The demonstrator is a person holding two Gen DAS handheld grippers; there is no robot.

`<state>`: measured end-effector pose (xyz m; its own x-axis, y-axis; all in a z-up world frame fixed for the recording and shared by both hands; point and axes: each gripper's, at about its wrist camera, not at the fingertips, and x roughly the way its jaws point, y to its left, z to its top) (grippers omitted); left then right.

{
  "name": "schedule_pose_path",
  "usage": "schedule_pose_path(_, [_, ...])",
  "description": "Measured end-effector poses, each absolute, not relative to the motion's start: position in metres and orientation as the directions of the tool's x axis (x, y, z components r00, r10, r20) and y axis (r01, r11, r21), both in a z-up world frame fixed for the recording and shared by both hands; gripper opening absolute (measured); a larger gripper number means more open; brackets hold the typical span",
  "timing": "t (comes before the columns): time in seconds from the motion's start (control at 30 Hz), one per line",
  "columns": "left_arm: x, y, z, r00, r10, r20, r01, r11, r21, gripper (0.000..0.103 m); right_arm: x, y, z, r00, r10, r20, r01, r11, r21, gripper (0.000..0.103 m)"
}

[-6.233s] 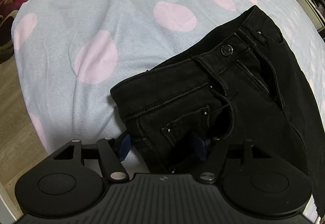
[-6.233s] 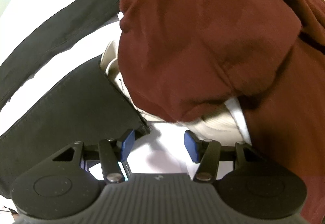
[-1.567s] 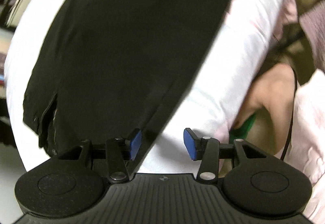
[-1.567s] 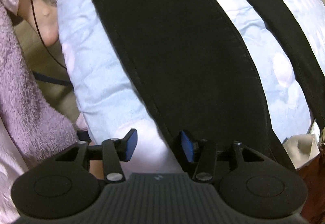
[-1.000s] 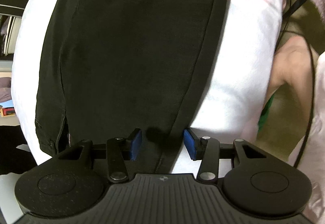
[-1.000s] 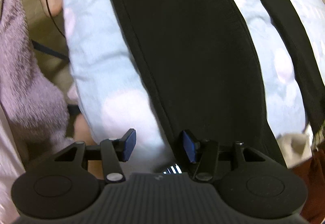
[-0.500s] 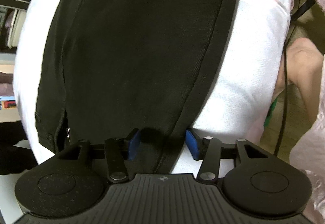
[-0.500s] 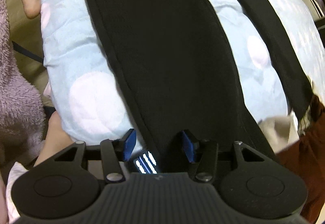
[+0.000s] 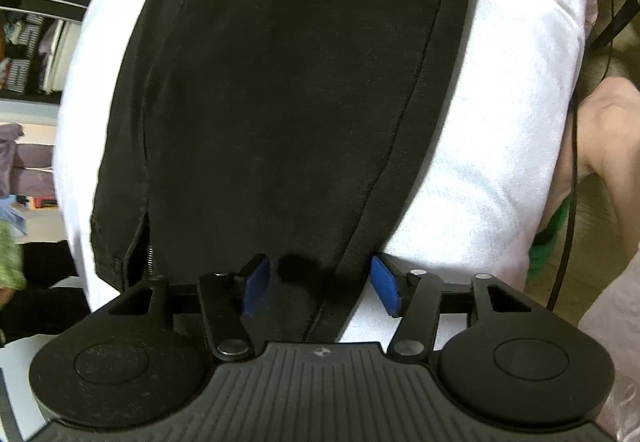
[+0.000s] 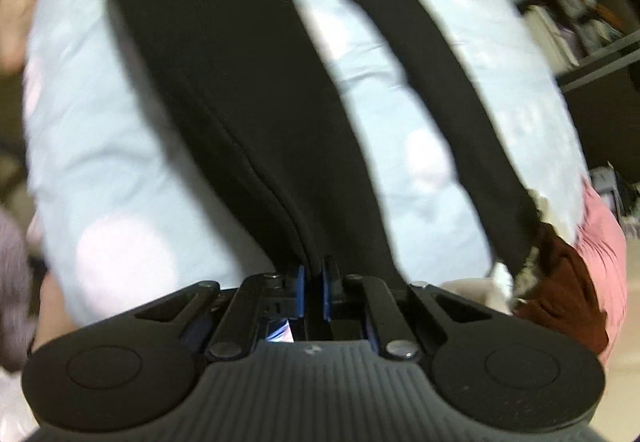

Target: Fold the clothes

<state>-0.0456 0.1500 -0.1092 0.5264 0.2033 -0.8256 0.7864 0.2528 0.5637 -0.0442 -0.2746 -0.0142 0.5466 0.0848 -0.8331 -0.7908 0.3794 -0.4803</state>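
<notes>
Along the near edge of the spotted bed (image 10: 120, 177), black jeans (image 9: 288, 89) lie spread, legs apart; right gripper (image 10: 313, 292) pinched onto one leg's hem, left gripper (image 9: 320, 284) wide, straddling the waist end — clamp fully before lifting, hands level.

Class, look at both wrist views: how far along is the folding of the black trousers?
Done: the black trousers lie spread lengthwise on the spotted bedsheet. In hand: the right tongs are shut on a leg edge; the left tongs are open around the fabric, not yet pinching. Left: no fold is visible, and other clothes wait at the bed's edge.
</notes>
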Motion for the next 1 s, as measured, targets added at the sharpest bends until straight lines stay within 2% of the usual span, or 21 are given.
schedule_pose_path(0.13, [-0.049, 0.159, -0.112, 0.548, 0.203, -0.811, 0.782, 0.22, 0.583, 0.059, -0.032, -0.279, 0.003, 0.579, 0.096, -0.81, -0.754, 0.442, -0.487, 0.009])
schedule_pose_path(0.27, [-0.046, 0.165, -0.122, 0.593, 0.266, -0.76, 0.757, 0.137, 0.639, 0.059, -0.03, -0.278, 0.004, 0.577, 0.092, -0.812, -0.749, 0.456, -0.481, 0.009])
schedule_pose_path(0.37, [-0.034, 0.167, -0.122, 0.575, 0.308, -0.758, 0.756, 0.153, 0.636, 0.036, -0.038, -0.274, 0.002, 0.562, 0.081, -0.823, -0.761, 0.441, -0.476, 0.009])
schedule_pose_path(0.4, [-0.035, 0.169, -0.122, 0.574, 0.31, -0.758, 0.754, 0.16, 0.637, 0.026, -0.038, -0.272, 0.0, 0.558, 0.079, -0.826, -0.765, 0.437, -0.474, 0.009])
schedule_pose_path(0.43, [-0.037, 0.17, -0.122, 0.576, 0.309, -0.756, 0.751, 0.164, 0.64, 0.02, -0.037, -0.272, -0.001, 0.552, 0.077, -0.83, -0.768, 0.434, -0.471, 0.009])
schedule_pose_path(0.57, [-0.048, 0.176, -0.124, 0.586, 0.305, -0.75, 0.738, 0.18, 0.65, 0.017, -0.031, -0.28, -0.015, 0.537, 0.053, -0.842, -0.78, 0.41, -0.472, 0.01])
schedule_pose_path(0.6, [-0.05, 0.177, -0.124, 0.589, 0.304, -0.749, 0.735, 0.184, 0.653, 0.018, -0.032, -0.282, -0.016, 0.533, 0.049, -0.845, -0.782, 0.41, -0.47, 0.011])
schedule_pose_path(0.67, [-0.056, 0.18, -0.125, 0.594, 0.302, -0.746, 0.728, 0.192, 0.658, 0.028, -0.034, -0.287, -0.019, 0.538, 0.035, -0.842, -0.778, 0.406, -0.48, 0.018])
schedule_pose_path(0.7, [-0.058, 0.182, -0.125, 0.596, 0.3, -0.744, 0.725, 0.196, 0.66, 0.035, -0.035, -0.289, -0.021, 0.547, 0.02, -0.837, -0.773, 0.395, -0.496, 0.025])
schedule_pose_path(0.73, [-0.061, 0.183, -0.125, 0.599, 0.299, -0.743, 0.722, 0.2, 0.663, 0.048, -0.038, -0.292, -0.023, 0.554, 0.006, -0.832, -0.771, 0.38, -0.511, 0.029])
schedule_pose_path(0.8, [-0.06, 0.19, -0.129, 0.636, 0.309, -0.707, 0.689, 0.185, 0.701, 0.059, -0.04, -0.299, -0.027, 0.549, -0.013, -0.836, -0.773, 0.373, -0.513, 0.031])
schedule_pose_path(0.93, [-0.037, 0.215, -0.138, 0.629, 0.337, -0.7, 0.674, 0.212, 0.708, 0.06, -0.041, -0.31, -0.036, 0.535, -0.066, -0.842, -0.771, 0.369, -0.519, 0.03])
schedule_pose_path(1.0, [-0.041, 0.215, -0.14, 0.638, 0.35, -0.686, 0.674, 0.175, 0.717, 0.06, -0.042, -0.313, -0.037, 0.531, -0.069, -0.845, -0.771, 0.375, -0.515, 0.023])
